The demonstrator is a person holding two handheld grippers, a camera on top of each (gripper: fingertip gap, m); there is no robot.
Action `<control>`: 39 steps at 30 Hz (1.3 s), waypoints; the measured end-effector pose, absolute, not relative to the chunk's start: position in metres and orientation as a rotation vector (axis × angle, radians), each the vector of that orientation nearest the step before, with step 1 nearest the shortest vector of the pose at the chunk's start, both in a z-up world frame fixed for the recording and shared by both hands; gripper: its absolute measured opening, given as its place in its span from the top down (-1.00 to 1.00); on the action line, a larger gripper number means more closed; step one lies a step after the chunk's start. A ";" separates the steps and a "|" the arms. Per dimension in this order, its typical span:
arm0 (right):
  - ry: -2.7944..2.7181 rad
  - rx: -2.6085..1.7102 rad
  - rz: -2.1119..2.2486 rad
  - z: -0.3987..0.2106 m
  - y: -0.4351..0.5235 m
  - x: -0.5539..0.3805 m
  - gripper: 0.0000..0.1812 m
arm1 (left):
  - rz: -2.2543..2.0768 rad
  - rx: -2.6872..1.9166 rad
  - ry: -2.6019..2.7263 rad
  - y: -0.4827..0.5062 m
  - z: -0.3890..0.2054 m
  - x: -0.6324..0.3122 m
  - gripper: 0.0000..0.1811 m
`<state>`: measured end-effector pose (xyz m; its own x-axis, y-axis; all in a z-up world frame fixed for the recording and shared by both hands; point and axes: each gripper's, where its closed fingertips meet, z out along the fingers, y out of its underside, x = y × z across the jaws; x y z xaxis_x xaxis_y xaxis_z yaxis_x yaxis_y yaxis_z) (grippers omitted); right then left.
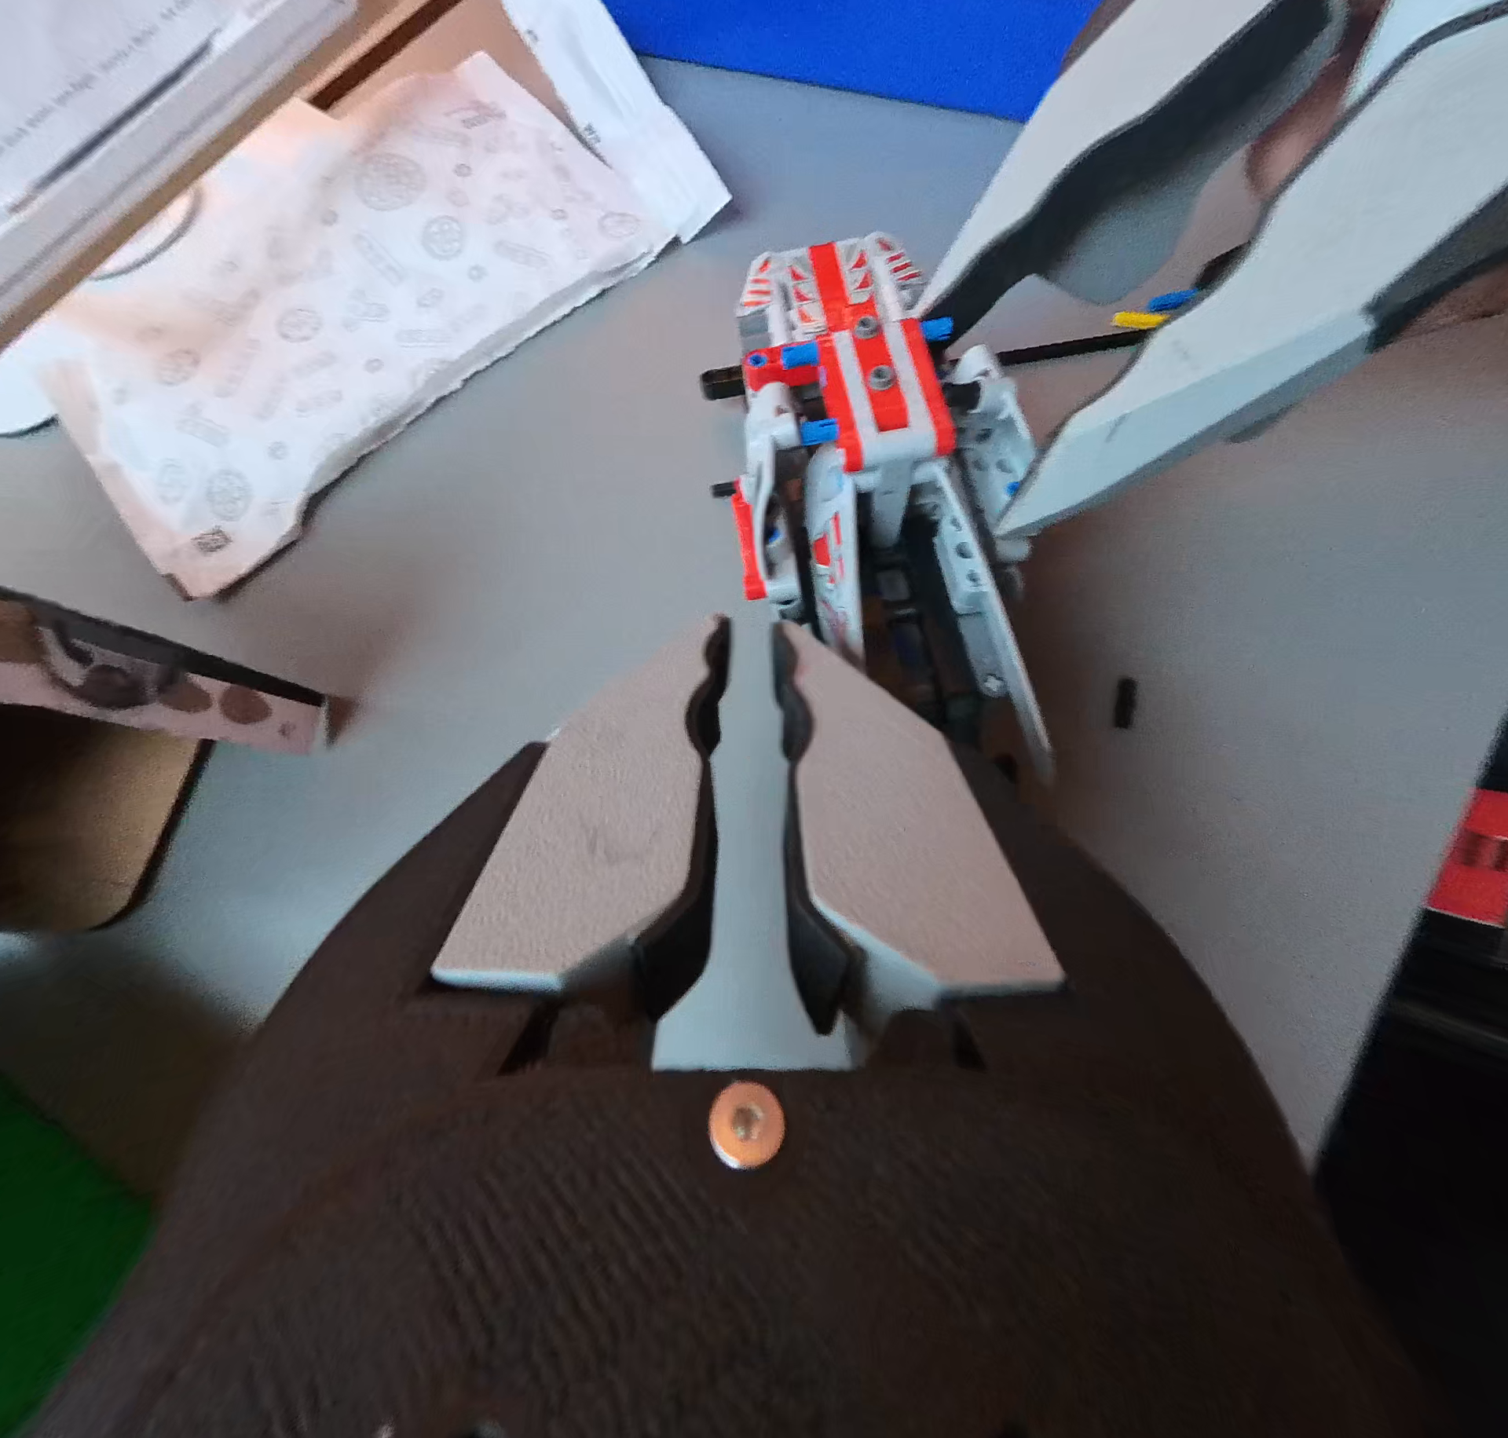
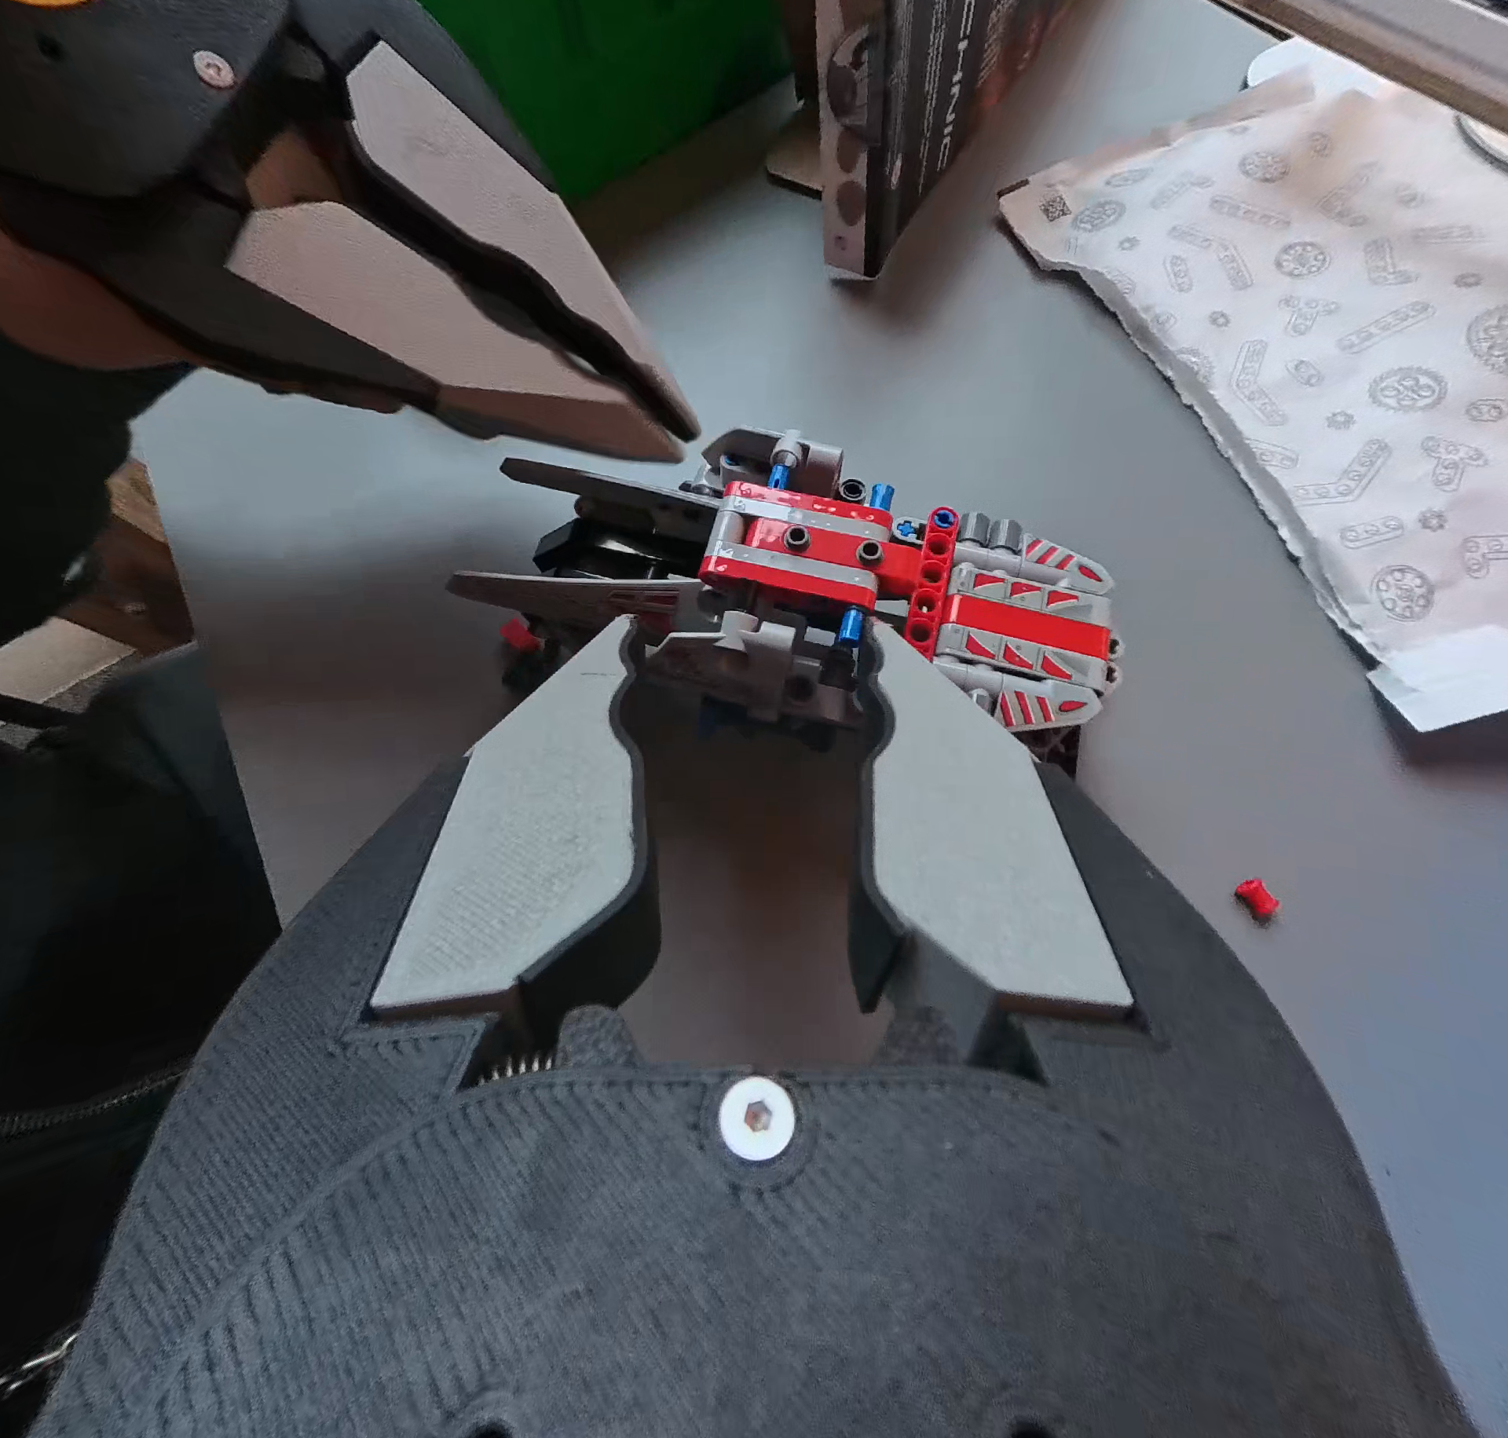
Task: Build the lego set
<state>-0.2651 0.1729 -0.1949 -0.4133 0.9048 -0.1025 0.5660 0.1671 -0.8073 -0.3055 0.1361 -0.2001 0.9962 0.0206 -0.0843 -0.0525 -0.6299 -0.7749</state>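
The partly built red, white and grey lego model (image 1: 865,411) stands on the grey table (image 1: 490,542), just ahead of my left gripper (image 1: 751,632). That gripper's fingers are almost together with nothing between them. In the right wrist view the model (image 2: 816,558) lies across the middle. My right gripper (image 2: 751,640) grips it by its near side, one finger on each end of a grey side piece. The left gripper (image 2: 681,436) comes in from the upper left, its tips just above the model's rear. The right gripper (image 1: 971,411) shows at the model's right side.
A torn paper bag printed with parts (image 2: 1306,354) lies to the right, and shows in the left wrist view (image 1: 351,322). The set's box (image 2: 898,93) and a green bin (image 2: 620,36) stand behind. A loose red pin (image 2: 1257,899) lies right. Small yellow and blue pieces (image 1: 1142,318) lie beyond. My hands' fingertips stand some 6 cm from each other.
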 end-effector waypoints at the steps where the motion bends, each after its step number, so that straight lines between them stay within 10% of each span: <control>1: -2.043 -1.393 1.145 -0.195 0.173 -0.266 0.46 | 0.071 -2.256 0.017 0.134 -0.198 -0.303 0.86; 7: -1.994 -1.396 1.204 -0.192 0.173 -0.272 0.51 | 0.077 -2.347 0.075 0.125 -0.213 -0.300 0.99; 14: -1.978 -1.404 1.219 -0.192 0.176 -0.273 0.51 | -0.154 -2.218 0.004 0.117 -0.179 -0.290 0.59; 21: -2.001 -1.378 1.177 -0.191 0.177 -0.270 0.54 | 0.040 -2.299 0.105 0.130 -0.201 -0.289 0.98; 39: -1.966 -1.430 1.295 -0.188 0.186 -0.272 0.58 | 0.099 -2.240 0.050 0.142 -0.198 -0.297 0.99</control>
<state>-0.2716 0.1864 -0.1880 -0.4068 0.8912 -0.2007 0.5359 0.0549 -0.8425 -0.2968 0.1416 -0.1984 0.9960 -0.0017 -0.0893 -0.0709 -0.6219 -0.7799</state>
